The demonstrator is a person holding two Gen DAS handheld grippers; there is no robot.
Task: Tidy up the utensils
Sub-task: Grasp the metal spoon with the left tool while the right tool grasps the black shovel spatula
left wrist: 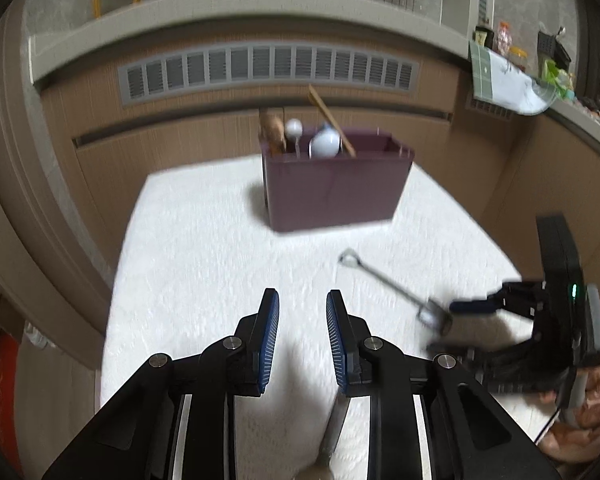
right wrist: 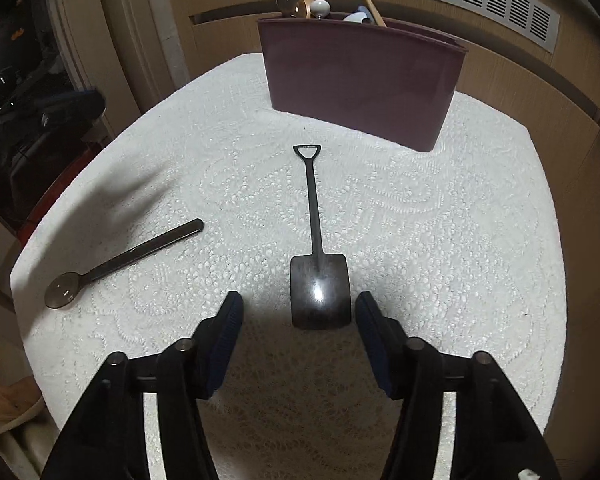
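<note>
On the white lace-covered table before a maroon plastic utensil bin, we see our right gripper released astride the dark shovel-shaped metal spoon, while our left gripper seems nearly clenched, empty.
</note>
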